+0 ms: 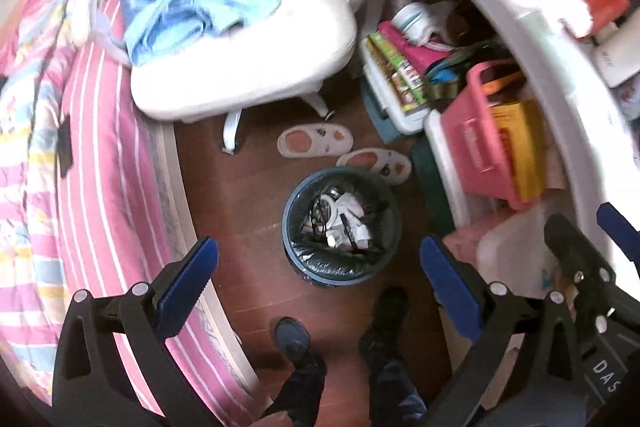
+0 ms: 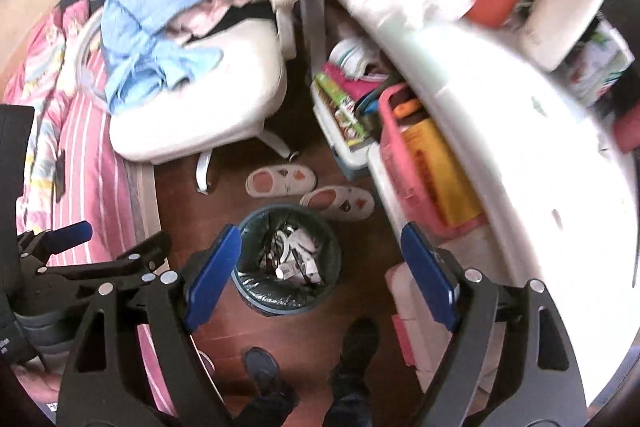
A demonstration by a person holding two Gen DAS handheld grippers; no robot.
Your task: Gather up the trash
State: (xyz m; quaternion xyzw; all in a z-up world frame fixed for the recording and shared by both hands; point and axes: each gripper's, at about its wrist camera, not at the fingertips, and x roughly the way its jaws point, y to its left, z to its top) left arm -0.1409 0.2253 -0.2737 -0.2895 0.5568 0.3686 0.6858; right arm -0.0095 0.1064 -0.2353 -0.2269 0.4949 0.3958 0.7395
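Note:
A round blue bin (image 1: 342, 225) lined with a dark bag stands on the brown floor, holding white paper scraps and dark wires (image 1: 344, 217). My left gripper (image 1: 316, 251) hangs high above it, blue pads wide apart and nothing between them. In the right wrist view the same bin (image 2: 288, 259) lies below my right gripper (image 2: 320, 239), which is also open and empty. Each gripper shows at the edge of the other's view: the right gripper (image 1: 592, 227) at far right, the left gripper (image 2: 86, 233) at far left.
A white swivel chair (image 1: 256, 67) piled with blue clothes stands behind the bin. Two white slippers (image 1: 344, 151) lie beside it. A bed with pink striped sheets (image 1: 92, 167) runs along the left. A cluttered white desk (image 2: 500, 115) with a pink basket (image 1: 480, 135) underneath fills the right. A person's feet (image 1: 340, 331) stand near the bin.

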